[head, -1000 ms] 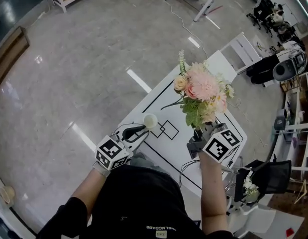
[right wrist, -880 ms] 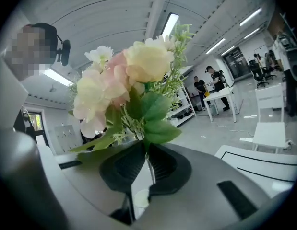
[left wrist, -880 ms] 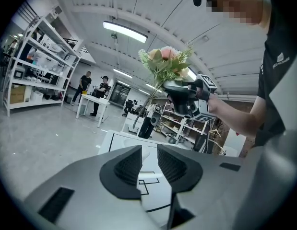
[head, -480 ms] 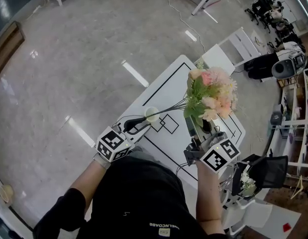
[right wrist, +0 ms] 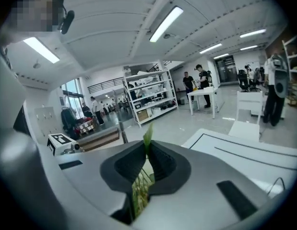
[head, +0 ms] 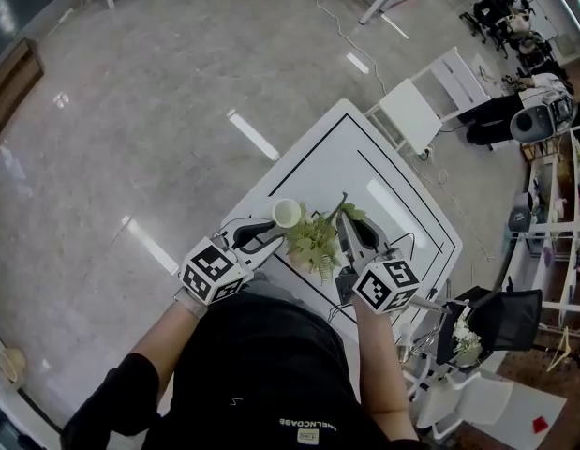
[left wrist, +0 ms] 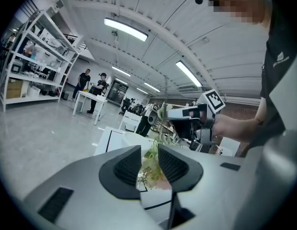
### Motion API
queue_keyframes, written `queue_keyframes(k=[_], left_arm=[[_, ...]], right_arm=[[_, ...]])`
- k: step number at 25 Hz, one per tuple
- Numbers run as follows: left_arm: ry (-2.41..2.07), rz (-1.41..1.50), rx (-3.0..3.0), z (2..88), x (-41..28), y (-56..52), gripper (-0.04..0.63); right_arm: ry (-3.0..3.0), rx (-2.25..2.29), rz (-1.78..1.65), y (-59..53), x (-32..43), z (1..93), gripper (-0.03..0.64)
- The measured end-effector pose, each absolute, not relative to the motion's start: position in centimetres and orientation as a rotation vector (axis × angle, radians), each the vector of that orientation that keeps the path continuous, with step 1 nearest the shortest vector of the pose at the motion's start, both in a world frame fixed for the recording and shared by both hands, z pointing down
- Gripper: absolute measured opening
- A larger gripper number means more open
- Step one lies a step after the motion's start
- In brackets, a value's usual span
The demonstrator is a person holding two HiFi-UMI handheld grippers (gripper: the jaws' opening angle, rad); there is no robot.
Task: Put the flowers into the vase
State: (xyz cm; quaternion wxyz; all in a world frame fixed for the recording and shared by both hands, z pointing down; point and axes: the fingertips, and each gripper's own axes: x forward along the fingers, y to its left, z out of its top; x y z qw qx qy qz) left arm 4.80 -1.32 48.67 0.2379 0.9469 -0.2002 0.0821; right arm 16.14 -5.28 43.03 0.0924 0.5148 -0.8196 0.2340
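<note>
Now my right gripper (head: 353,225) sits much lower than it did a second ago. Then it held the flowers (head: 313,239) high over the white table (head: 364,157), with the pink blooms open to the head view. At this moment the bunch is down near the table's near edge and only its green foliage shows from above. The foliage lies just beside the vase (head: 287,213), on its right. My right fingers are pinched together on the stems, and a green leaf stands up out of the narrow slit between them in the right gripper view.

The vase stands upright on the table about where it stood before. Its white mouth faces up, and I see no stem inside it.

My left gripper (head: 267,231) has hardly shifted and points at the vase, with its tips just beside it. Its jaws have just been opening and now stand a little apart. Their pads press on nothing. Through the gap, the left gripper view shows foliage and a hint of pink, though I cannot tell whether the bunch reaches in between them.
</note>
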Motion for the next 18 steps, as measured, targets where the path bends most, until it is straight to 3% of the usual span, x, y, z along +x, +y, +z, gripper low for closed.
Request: queue_keyframes(k=[5, 18], left_arm=[[-0.53, 0.225, 2.592, 48.4, 5.0, -0.9, 0.092], [-0.502, 0.193, 2.652, 45.5, 4.4, -0.3, 0.092]], right_arm=[[-2.401, 1.576, 0.823, -4.0, 17.3, 45.0, 0.028], [-2.43, 1.613, 0.776, -4.5, 18.4, 43.0, 0.028]])
